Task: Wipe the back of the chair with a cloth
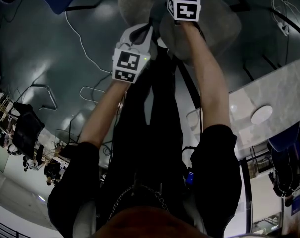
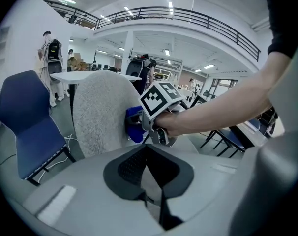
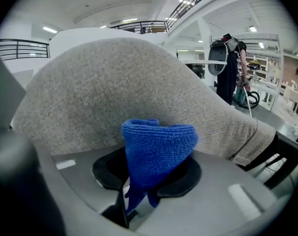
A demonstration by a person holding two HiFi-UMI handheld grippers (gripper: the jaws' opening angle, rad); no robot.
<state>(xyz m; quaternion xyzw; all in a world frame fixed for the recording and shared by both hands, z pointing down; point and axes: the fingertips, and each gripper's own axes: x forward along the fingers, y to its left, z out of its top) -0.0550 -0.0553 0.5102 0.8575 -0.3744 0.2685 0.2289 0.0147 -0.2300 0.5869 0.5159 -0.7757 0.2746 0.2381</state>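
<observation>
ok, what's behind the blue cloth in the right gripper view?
The grey fabric chair back fills the view right behind the blue cloth. The cloth covers the patch it faces, so contact can't be confirmed.

Glossy grey floor (image 1: 41,48), loose white cables (image 1: 81,41); blue chair (image 2: 26,122), white table (image 2: 90,76), railed balcony (image 2: 188,16), ceiling strip lights (image 2: 170,6).

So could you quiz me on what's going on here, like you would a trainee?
1. True or false: the right gripper is clamped on a blue cloth.
2. The chair back facing that cloth is: A grey fabric, B red leather, C bare wood.
3. Fill in: in the left gripper view, the chair at far left is coloured ___.
Key: 1 true; 2 A; 3 blue.
</observation>
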